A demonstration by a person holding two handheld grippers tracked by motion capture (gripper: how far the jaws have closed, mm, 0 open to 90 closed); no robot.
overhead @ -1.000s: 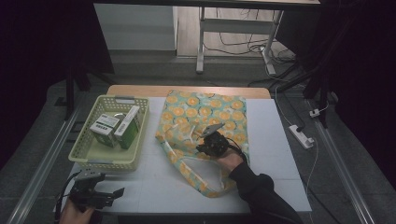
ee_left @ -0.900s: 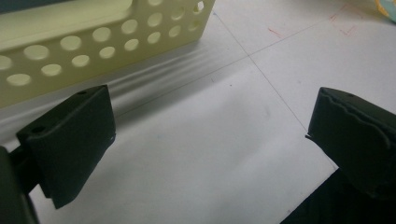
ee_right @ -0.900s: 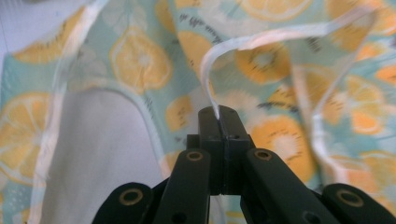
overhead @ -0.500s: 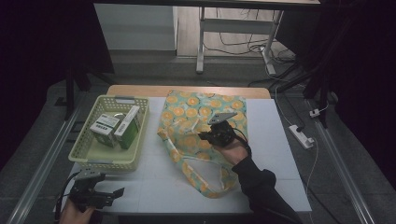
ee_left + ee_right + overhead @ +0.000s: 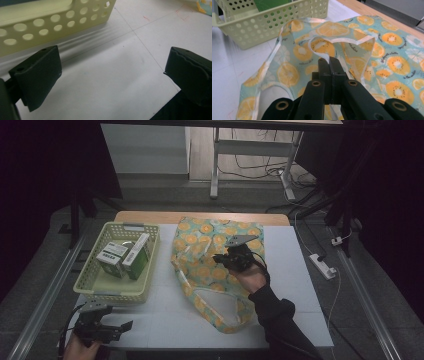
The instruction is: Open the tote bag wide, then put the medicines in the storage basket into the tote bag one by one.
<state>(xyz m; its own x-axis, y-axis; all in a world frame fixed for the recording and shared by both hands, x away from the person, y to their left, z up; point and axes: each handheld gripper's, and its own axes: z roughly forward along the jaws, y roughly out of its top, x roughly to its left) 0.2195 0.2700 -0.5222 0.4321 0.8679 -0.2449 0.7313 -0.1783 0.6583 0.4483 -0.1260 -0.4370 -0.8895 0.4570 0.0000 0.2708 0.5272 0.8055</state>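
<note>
I see the white tabletop (image 5: 165,320) carrying everything, with a wooden strip along its far edge. Largest on it is the orange-slice bag (image 5: 210,265), a teal fabric tote printed with cut oranges, lying flat at the middle. Its long axis runs from the far edge toward me, closed end away and the handle loops and mouth at my end, slanting a little to my right. In the right tool view the print carries small script around some slices; I think it is lettering, but it is too fine for me to read.

Next in size is the pale yellow basket (image 5: 100,287), just left of the bag and apart from it. Inside it lie green-and-white boxes (image 5: 125,259) with white labels, and their print is too small for me to make out.

My right tool (image 5: 220,259) sits over the middle of the bag, jaws pressed together on the bag's white-trimmed hem (image 5: 322,53), pinching it so the cloth rises into a peak above the rest of the fabric.

My left tool (image 5: 125,326) rests low at the near left corner of the tabletop, just in front of the basket's perforated wall, jaws standing wide with only bare white surface between them.
</note>
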